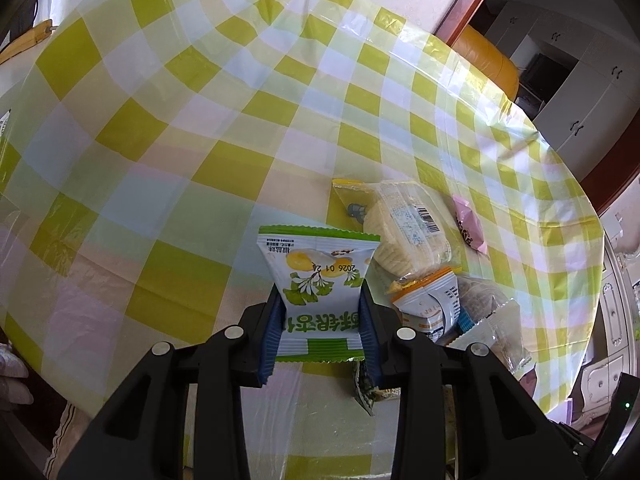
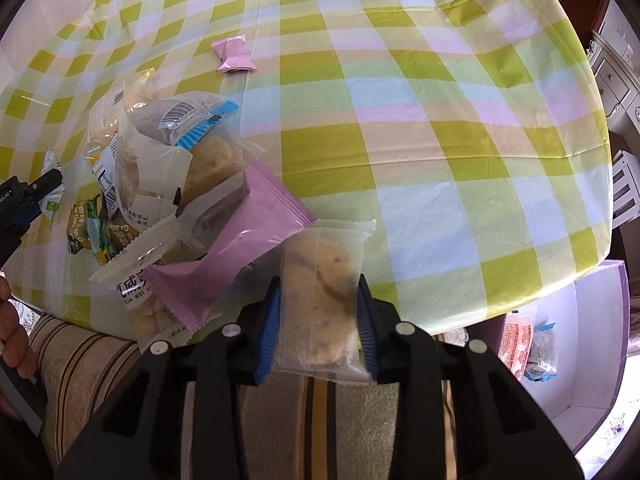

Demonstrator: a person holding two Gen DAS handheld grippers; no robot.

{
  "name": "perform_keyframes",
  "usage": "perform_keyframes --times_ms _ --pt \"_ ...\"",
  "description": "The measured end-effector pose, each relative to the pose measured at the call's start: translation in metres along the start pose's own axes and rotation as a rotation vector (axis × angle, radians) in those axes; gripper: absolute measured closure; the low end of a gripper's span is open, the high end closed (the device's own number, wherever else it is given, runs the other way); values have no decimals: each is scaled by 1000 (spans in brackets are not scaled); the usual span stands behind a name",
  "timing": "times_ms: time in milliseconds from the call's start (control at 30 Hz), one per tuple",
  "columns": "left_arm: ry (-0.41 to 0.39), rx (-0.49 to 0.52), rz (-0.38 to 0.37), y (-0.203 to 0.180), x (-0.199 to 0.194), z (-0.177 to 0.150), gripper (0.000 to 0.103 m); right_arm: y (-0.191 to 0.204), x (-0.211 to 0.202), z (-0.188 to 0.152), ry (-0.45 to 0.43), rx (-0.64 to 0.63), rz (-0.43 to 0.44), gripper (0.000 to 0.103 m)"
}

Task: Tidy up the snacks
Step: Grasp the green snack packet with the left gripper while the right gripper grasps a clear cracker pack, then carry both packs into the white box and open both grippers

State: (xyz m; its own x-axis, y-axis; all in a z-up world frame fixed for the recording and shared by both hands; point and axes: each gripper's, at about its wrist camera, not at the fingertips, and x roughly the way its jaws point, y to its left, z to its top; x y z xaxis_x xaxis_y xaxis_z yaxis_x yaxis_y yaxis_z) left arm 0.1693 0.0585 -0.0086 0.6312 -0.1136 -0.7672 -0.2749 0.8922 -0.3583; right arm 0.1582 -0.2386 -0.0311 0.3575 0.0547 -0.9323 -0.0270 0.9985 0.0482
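Grippers, two, each clamping one packet: left gripper (image 1: 322, 316) green packet (image 1: 318, 280), right gripper (image 2: 318, 320) (perhaps) cookie packet (image 2: 320, 300).

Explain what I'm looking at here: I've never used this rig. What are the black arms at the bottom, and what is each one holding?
No robot: a person holds a two-finger gripper in each hand, each with a fisheye camera looking along its fingers. The left view shows the left gripper shut on a green-and-white snack packet. The right view shows the right gripper shut on a clear cookie packet. Both hang over a table with a green checked tablecloth. A pile of snack packets lies on it, with a small pink packet apart. Beside the table stands a white box holding some packets.
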Motion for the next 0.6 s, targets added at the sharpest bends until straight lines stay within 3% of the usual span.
perform_keyframes --times_ms 600 --pt "-10 92 -69 -55 -36 -36 69 -38 -32 -14 -85 93 71 68"
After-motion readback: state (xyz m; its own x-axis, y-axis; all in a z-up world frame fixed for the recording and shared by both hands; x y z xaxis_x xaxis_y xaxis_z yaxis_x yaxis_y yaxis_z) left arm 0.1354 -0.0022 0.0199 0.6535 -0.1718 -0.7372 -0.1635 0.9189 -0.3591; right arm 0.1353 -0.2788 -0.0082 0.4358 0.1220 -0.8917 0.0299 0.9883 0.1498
